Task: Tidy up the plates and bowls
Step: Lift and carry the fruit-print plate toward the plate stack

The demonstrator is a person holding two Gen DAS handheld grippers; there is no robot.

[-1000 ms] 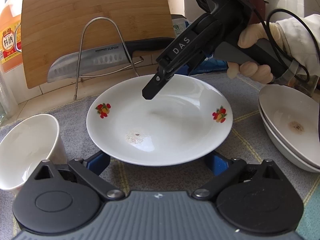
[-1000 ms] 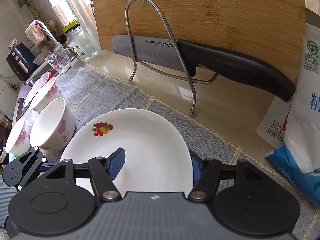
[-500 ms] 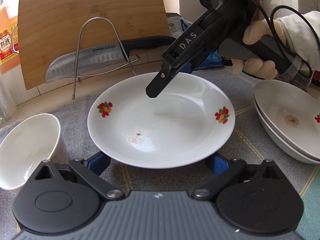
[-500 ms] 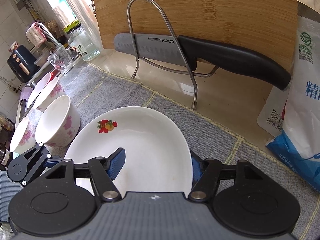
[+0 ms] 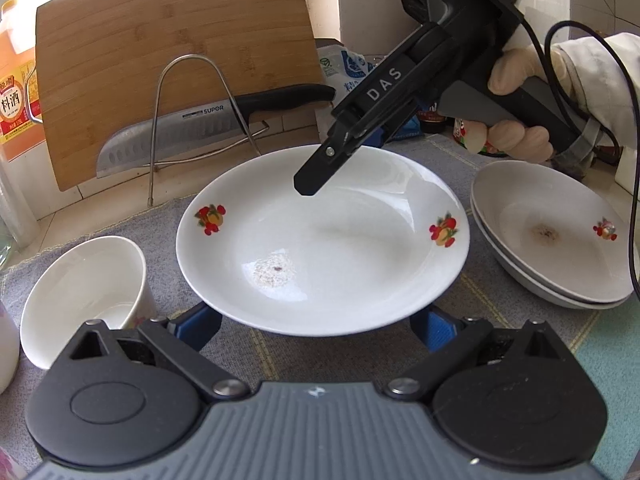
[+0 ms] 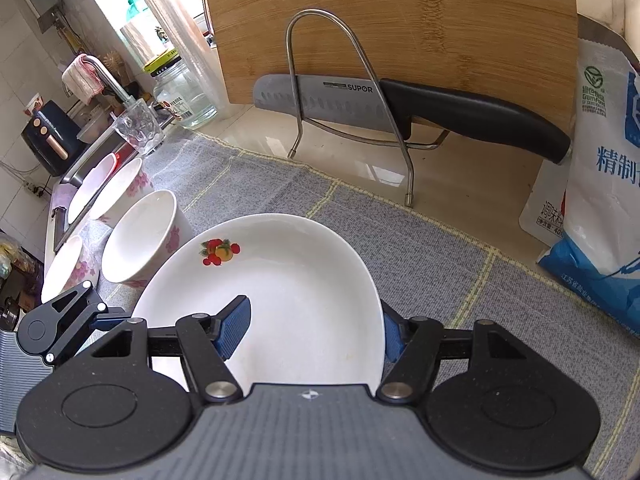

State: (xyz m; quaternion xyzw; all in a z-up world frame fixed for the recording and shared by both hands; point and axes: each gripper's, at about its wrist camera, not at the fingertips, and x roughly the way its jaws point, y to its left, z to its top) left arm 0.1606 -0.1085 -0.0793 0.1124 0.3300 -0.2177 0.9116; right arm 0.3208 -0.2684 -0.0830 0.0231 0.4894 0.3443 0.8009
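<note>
The right hand-held gripper [image 6: 314,326] is closed on the rim of a white plate [image 6: 288,280] with fruit prints: one blue pad lies on the inner face, the other presses the outer edge. The left hand-held gripper [image 5: 318,326] has its blue pads spread wide, showing just under the plate's near rim at either side; whether they touch it cannot be told.

The left wrist view shows the whole plate [image 5: 320,240], lifted above the grey mat [image 5: 256,352], with a dull speck near its middle. It alone shows the right hand-held gripper [image 5: 308,186] from outside, its black finger reaching over the far rim, held by a gloved hand [image 5: 516,104]. It alone shows two stacked plates [image 5: 556,240] to the right on the mat, the upper one with a brown stain. A white bowl [image 5: 86,292] lies tipped at the left.

The right wrist view alone shows more floral bowls [image 6: 120,196] in a row toward a sink and tap [image 6: 110,80], a glass [image 6: 140,130] and a jar [image 6: 186,94].

Both views show the bamboo cutting board [image 6: 400,28] leaning at the back of the counter [image 6: 352,168], a knife [image 6: 400,106] in a wire rack [image 6: 340,80], and a white-and-blue bag [image 6: 600,168].
</note>
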